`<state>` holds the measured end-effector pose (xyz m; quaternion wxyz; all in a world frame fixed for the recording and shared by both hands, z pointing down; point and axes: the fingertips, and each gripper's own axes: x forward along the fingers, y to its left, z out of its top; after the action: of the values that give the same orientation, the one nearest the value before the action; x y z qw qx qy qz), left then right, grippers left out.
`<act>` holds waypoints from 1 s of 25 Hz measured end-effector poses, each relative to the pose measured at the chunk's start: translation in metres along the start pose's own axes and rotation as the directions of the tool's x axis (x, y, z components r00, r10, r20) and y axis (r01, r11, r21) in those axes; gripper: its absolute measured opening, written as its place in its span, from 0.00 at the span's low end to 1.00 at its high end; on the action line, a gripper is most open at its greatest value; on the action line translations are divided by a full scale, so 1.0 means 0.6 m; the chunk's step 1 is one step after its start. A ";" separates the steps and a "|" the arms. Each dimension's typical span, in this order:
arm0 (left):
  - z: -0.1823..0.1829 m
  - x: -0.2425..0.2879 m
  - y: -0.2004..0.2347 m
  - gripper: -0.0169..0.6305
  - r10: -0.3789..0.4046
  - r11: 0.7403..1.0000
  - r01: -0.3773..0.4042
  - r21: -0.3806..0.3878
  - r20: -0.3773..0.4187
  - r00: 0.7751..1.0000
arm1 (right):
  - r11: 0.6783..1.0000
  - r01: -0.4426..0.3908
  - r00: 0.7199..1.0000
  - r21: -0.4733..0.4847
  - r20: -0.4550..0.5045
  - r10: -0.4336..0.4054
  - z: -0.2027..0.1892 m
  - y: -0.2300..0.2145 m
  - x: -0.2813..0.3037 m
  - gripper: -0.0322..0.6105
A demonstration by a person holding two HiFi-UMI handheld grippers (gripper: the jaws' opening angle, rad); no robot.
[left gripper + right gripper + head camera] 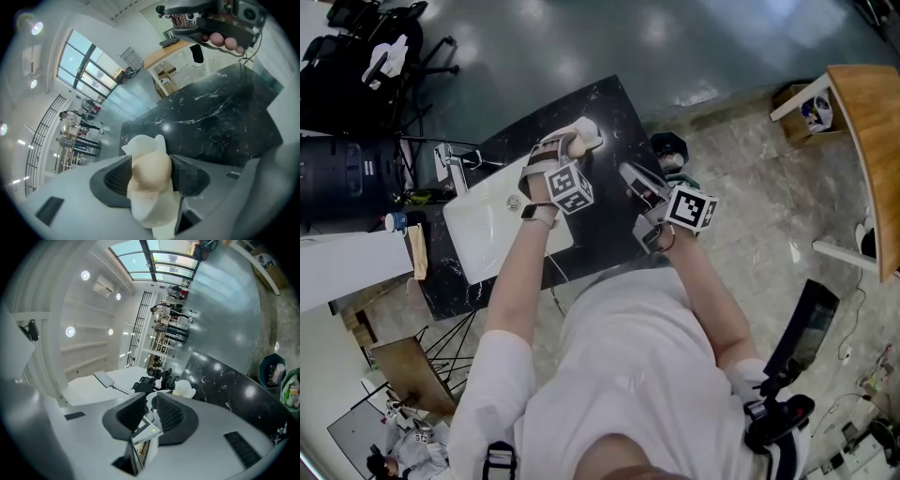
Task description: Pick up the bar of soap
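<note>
The left gripper (149,165) had its two dark ribbed pads (117,176) pressed on either side of the cream bar of soap (151,177), pinching it. A white lobed piece (143,143) stuck out just past the soap at the fingertips and ran down beneath it; I could not tell what it was. Straight behind the soap lay the black marble counter (220,117), and I could not tell whether the soap was touching it or held clear of it.

To that gripper's right, well apart from the soap, the right gripper (151,401) hung over the same counter. Its pads (131,413) stood only a narrow slit apart and held nothing.

On the far side of the left gripper from the right one, set into the counter, was a white sink basin (487,225) with a chrome tap (450,167) at its edge. Well beyond the right gripper stood a wooden tabletop (867,141).
</note>
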<state>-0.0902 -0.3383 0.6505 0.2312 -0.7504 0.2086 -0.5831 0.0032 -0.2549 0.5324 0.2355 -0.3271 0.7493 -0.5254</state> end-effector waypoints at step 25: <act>-0.003 -0.068 0.103 0.29 0.093 0.625 0.119 -0.771 0.225 0.970 | 1.000 -0.004 1.000 0.006 -0.004 0.004 0.001 0.006 0.009 0.18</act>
<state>-0.1041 -0.3646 0.5823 -0.0970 -0.8430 0.4051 -0.3403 -0.0009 -0.2588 0.5288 0.2360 -0.3239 0.7489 -0.5277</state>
